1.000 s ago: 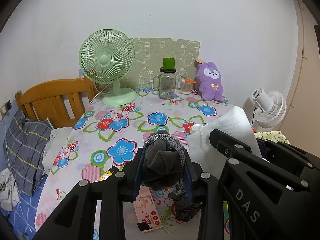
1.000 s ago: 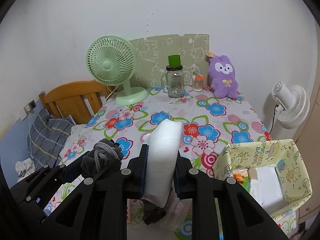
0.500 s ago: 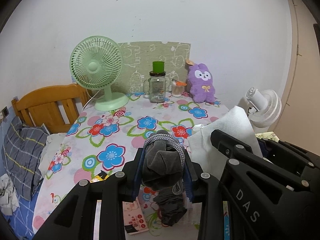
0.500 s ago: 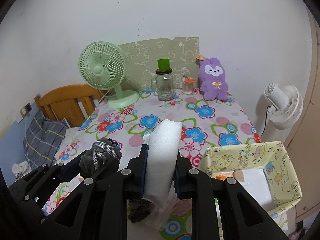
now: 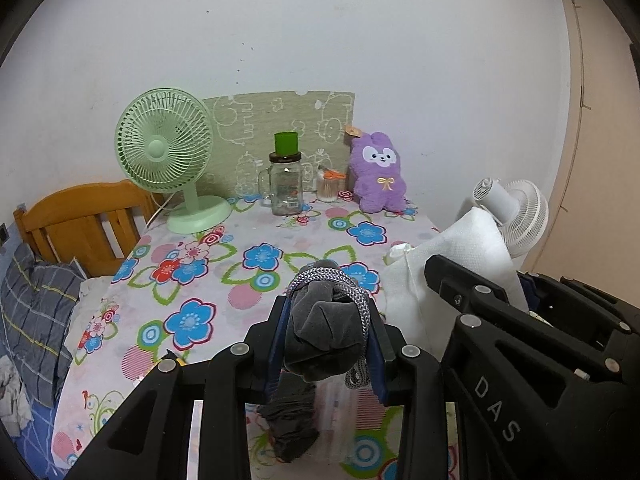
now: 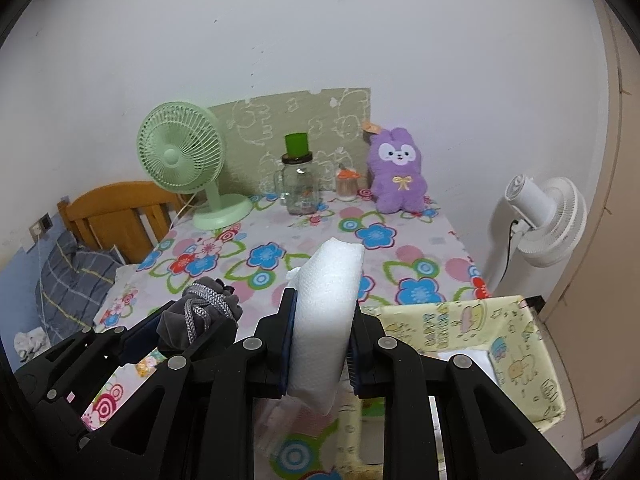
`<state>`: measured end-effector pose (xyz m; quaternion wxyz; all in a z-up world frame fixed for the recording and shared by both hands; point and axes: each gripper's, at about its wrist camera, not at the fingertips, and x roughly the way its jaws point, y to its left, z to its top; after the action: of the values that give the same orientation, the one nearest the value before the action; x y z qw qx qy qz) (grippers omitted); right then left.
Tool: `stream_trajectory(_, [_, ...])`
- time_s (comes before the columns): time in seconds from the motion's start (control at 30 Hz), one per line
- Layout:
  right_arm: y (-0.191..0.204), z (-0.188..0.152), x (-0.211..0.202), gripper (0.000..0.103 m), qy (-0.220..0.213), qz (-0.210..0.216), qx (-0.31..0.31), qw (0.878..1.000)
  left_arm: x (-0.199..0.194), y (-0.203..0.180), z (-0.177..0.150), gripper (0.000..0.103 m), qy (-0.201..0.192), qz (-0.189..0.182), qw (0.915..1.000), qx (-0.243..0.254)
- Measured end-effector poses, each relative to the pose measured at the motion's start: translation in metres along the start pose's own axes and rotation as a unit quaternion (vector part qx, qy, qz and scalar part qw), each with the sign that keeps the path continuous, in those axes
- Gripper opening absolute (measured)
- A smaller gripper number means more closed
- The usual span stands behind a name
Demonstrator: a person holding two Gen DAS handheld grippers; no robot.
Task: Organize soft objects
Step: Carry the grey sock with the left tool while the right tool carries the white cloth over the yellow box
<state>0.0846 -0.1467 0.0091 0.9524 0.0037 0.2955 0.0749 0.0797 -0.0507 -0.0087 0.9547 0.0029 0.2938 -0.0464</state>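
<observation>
Both jaws clamped on soft items, held above the worktop.
Left gripper (image 5: 328, 340) grips grey sock bundle (image 5: 324, 328); right gripper (image 6: 320, 344) grips white folded cloth (image 6: 326, 316); flowered worktop (image 5: 224, 264) below, yellow fabric bin (image 6: 516, 344) at right edge.

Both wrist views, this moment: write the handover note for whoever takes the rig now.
Left gripper: shut on a dark grey fabric bundle with a grey cord, lifted over the floral tablecloth.
Right gripper: shut on a folded white soft cloth.
Yellow patterned fabric box stands at the table's right edge, something white inside.
Done: both picked up.
Left: probably place both in the box.
</observation>
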Motion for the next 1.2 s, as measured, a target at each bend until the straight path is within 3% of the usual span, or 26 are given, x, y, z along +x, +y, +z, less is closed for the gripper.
stream_trajectory(0.5, [-0.05, -0.002, -0.011, 0.025, -0.009, -0.03, 0.006, 0.999, 0.005, -0.051, 0.003, 0.035, -0.002, -0.015, 0.9998, 0.013])
stream_trajectory(1.2, [-0.104, -0.009, -0.017, 0.025, -0.009, -0.075, 0.032, 0.997, 0.023, -0.103, 0.003, 0.035, 0.002, -0.066, 0.9973, 0.033])
